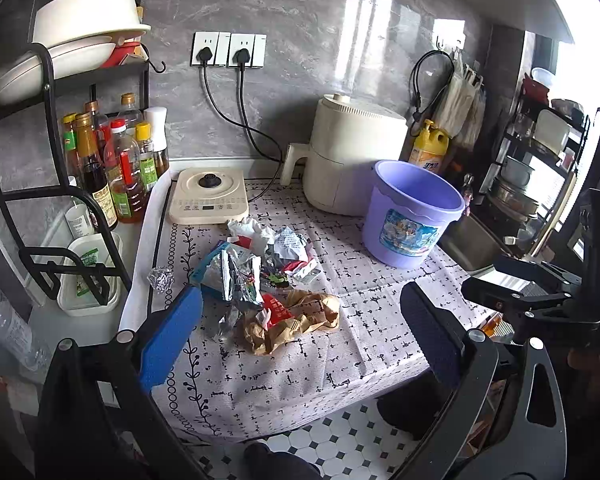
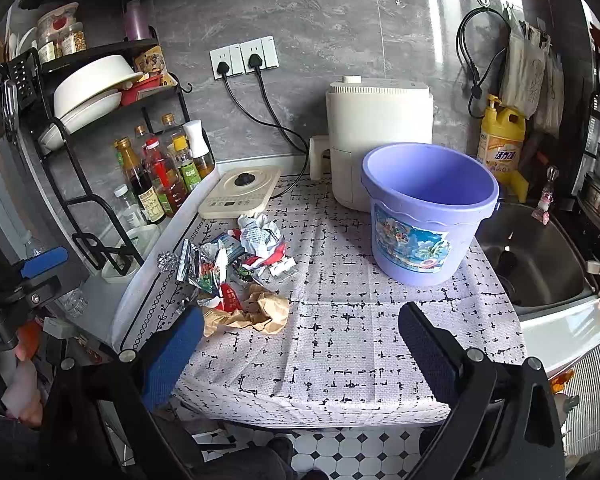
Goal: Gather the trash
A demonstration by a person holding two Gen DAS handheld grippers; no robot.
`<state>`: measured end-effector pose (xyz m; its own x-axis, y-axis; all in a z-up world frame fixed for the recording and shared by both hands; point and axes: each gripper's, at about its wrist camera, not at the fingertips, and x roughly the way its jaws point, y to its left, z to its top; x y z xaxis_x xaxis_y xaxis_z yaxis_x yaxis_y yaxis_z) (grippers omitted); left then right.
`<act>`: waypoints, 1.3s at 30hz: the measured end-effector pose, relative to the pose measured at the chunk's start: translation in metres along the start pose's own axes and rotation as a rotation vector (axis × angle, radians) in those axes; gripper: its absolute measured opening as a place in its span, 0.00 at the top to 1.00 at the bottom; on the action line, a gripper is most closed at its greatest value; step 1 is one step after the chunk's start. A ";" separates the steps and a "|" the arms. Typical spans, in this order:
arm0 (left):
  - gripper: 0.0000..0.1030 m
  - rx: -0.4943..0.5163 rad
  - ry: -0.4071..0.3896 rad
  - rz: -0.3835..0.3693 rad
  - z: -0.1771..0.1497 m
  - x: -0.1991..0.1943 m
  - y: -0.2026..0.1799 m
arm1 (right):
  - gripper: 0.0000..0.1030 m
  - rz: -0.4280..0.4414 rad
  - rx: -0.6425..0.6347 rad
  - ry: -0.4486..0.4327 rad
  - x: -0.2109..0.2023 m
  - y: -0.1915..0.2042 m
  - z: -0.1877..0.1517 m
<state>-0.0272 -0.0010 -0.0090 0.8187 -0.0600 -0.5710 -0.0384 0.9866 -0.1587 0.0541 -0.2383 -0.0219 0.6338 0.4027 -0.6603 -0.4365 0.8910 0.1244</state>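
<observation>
Your trash pile (image 1: 268, 276) lies on the counter (image 1: 380, 320), to the left of the purple bucket (image 1: 412, 216) and clear of it, with a stretch of bare patterned cloth between the two. The bucket stands upright and looks empty, so nothing is collected yet.

Both sets of tongs are spread wide and hold nothing. Your left tongs (image 1: 300, 332) hang at the counter's near edge, straight in front of the pile: the crumpled brown paper (image 1: 296, 320) is the nearest piece, just ahead of the blue pad and slightly inside the gap. Your right tongs (image 2: 300, 344) face mostly bare cloth, with the bucket (image 2: 428, 212) ahead and to the right and the pile (image 2: 240, 272) off to the left, beyond the left pad.

So the left hand is the nearer one. The brown paper's long axis runs roughly left to right, across the tongs' line of approach. A small foil ball (image 1: 161, 279) sits apart, on the pile's far side from the bucket.
</observation>
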 end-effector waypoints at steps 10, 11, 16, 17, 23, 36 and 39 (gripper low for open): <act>0.13 -0.049 0.053 0.001 -0.015 0.024 0.020 | 0.08 0.020 -0.002 0.055 0.031 0.006 -0.012; 0.16 -0.056 0.058 0.004 -0.017 0.027 0.023 | 0.10 0.024 0.000 0.069 0.036 0.006 -0.013; 0.32 -0.093 0.106 0.013 -0.027 0.048 0.042 | 0.22 0.065 0.014 0.142 0.066 0.009 -0.018; 0.35 -0.100 0.115 0.016 -0.029 0.052 0.045 | 0.24 0.068 0.011 0.153 0.071 0.011 -0.019; 0.41 -0.160 0.141 0.015 -0.034 0.077 0.067 | 0.30 0.087 0.042 0.211 0.104 0.012 -0.026; 0.41 -0.151 0.201 -0.018 -0.018 0.154 0.086 | 0.40 0.098 0.123 0.328 0.171 0.008 -0.025; 0.41 -0.146 0.228 -0.031 -0.016 0.171 0.089 | 0.45 0.102 0.144 0.360 0.188 0.009 -0.027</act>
<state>0.1006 0.0741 -0.1334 0.6712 -0.1388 -0.7282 -0.1114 0.9523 -0.2842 0.1521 -0.1602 -0.1645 0.3160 0.4143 -0.8535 -0.3757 0.8807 0.2884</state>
